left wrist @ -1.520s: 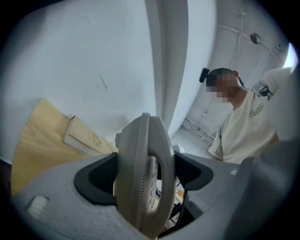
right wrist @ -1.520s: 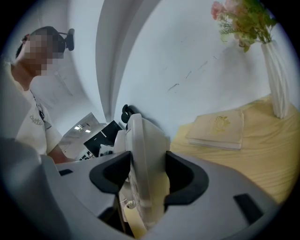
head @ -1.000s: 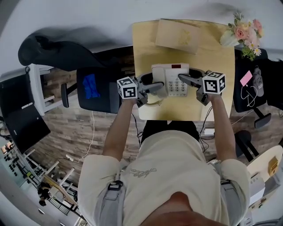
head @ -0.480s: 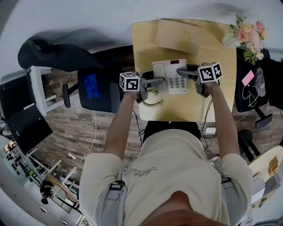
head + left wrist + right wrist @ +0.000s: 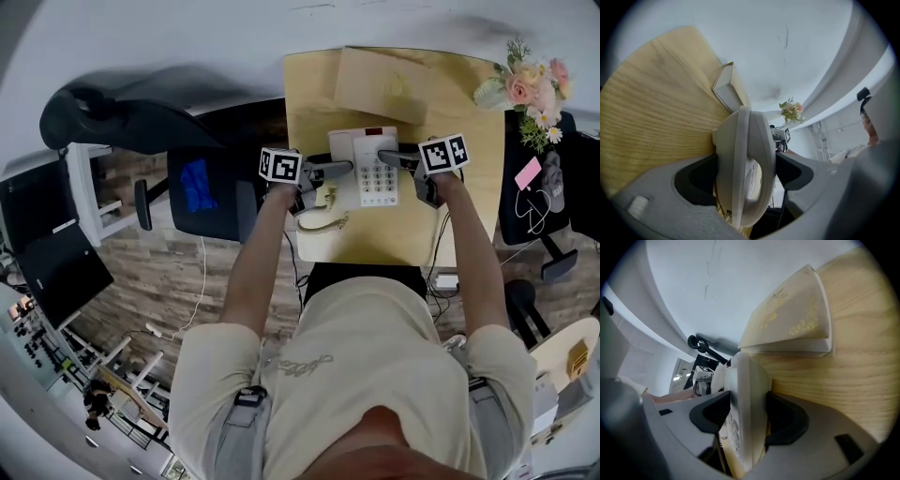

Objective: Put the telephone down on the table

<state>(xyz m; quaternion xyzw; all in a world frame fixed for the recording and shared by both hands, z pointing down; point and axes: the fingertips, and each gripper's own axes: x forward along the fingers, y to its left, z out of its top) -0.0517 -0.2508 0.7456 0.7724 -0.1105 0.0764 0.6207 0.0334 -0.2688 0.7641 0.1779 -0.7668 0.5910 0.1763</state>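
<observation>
Shifted away from the near edge since a second ago, toward the middle of the table [image 5: 412, 234], with the telephone [image 5: 375, 178] carried along between both grippers. Held on its left side, across the handset, by the left gripper [image 5: 337, 169], with jaws pressed on it from both faces. Held on its right edge by the right gripper [image 5: 384, 155], with jaws closed in the same way on the body beside the keypad. Seen edge-on in both gripper views, close to the wood. Not possible to tell whether already touching the tabletop or just over it. Coiled cord [image 5: 323, 223] trailing toward the near left edge. Flat beige box [image 5: 380, 84] lying just behind, near the far edge. Flowers [image 5: 525, 84] at the far right corner.

Probably the lowering step, almost at its end. Next, by judgement: bring the base flat on the wood, keep apart from the box, then open both pairs of jaws together and draw back to the sides without pulling the handset off its cradle.
</observation>
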